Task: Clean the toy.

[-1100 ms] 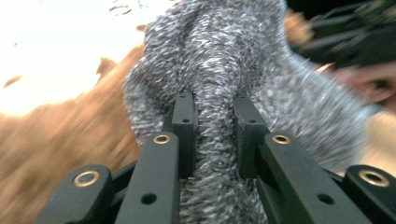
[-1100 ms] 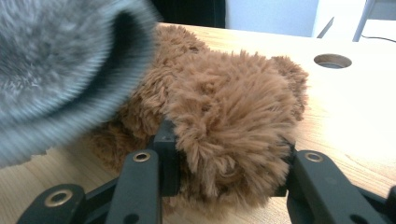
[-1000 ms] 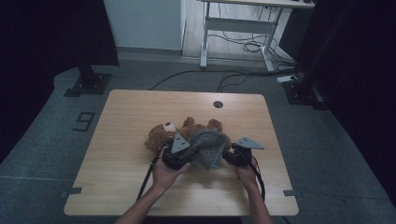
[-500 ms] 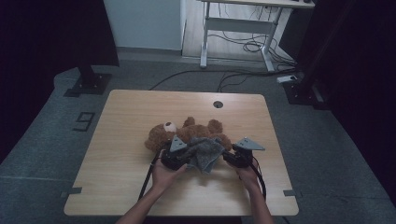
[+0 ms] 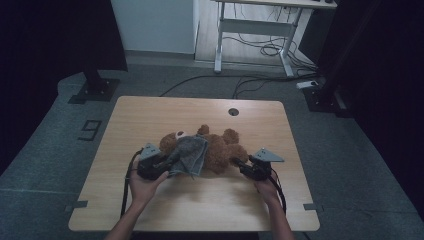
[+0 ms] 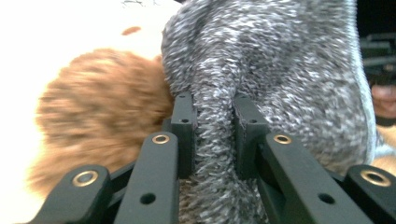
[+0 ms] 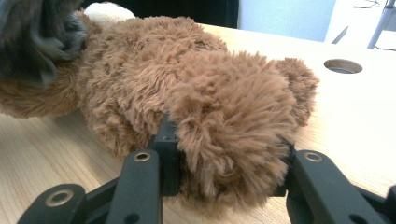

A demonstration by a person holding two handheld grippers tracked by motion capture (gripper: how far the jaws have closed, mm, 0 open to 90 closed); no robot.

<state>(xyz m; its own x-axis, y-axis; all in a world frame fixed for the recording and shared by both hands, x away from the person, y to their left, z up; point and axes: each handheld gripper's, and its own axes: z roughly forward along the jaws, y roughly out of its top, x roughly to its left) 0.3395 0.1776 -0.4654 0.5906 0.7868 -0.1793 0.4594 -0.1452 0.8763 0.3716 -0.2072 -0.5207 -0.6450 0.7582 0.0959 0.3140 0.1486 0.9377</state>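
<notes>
A brown teddy bear (image 5: 222, 147) lies on its back in the middle of the wooden table (image 5: 150, 115), head to the left. A grey knitted cloth (image 5: 191, 152) covers its head and chest. My left gripper (image 5: 167, 161) is shut on a bunched fold of that cloth (image 6: 261, 56), with the fabric squeezed between both pads (image 6: 184, 126); brown fur (image 6: 98, 102) shows just behind. My right gripper (image 5: 237, 162) is at the bear's right end, shut on a furry leg (image 7: 233, 107) that bulges between the jaws. The cloth (image 7: 37, 37) shows at the far end of the bear.
A round cable hole (image 5: 233, 111) sits near the table's far edge. Beyond the table stand a white desk frame (image 5: 250, 30) with floor cables and black stand bases at left (image 5: 95, 90) and right (image 5: 325, 97). A "9" mark (image 5: 90, 130) is on the floor.
My left gripper has moved left with the grey cloth, dragging it from the bear's belly up over its head. The right gripper has stayed on the leg.
</notes>
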